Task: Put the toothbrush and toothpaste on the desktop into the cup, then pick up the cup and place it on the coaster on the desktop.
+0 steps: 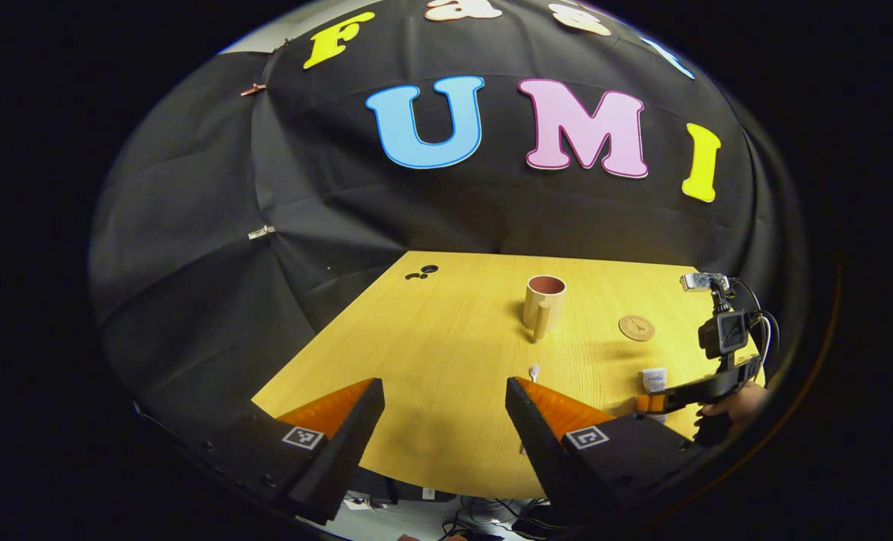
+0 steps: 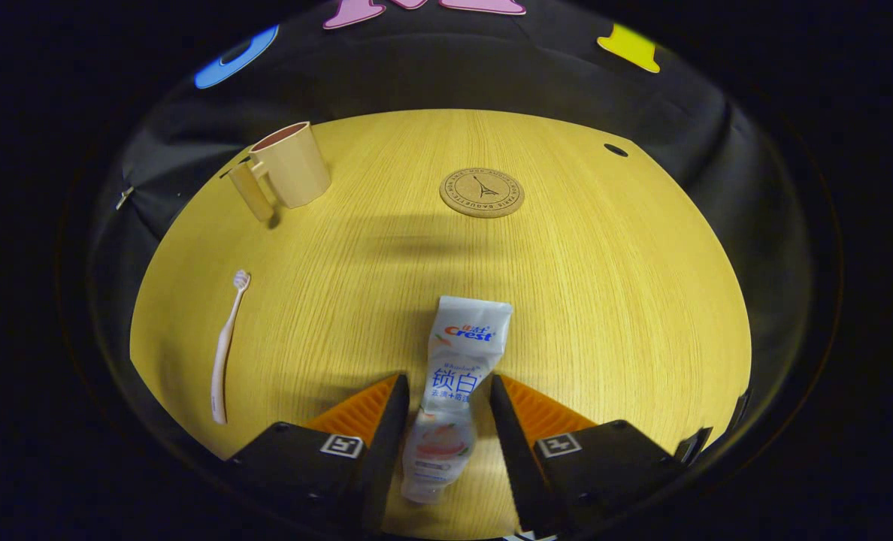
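While the tube is lying flat on the desk, the right gripper is straddling it, one finger on either side of its lower half. Both fingers are sitting just beside the tube's edges; whether they are pressing on it cannot be told from the right gripper view, though a thin gap seems to be showing on each side. The tube's long axis is running almost straight along the fingers' own line, crimped end pointing away toward the coaster and cap end tucked back between the fingers. That alignment is what the next move is turning on: closing would be pinching the tube across its width, which looks like a sound hold.

From this gripper, the cup is standing upright, far off to the left with its handle facing the near side, well apart from the coaster. The brush is lying at the left near the desk edge, head pointing away toward the cup.

In the left gripper view, the left gripper is hovering above the near edge with fingers spread wide and nothing between them. The brush head is peeking out just past its right finger, so the left hand is looking the nearer one for the brush, and the right for the tube
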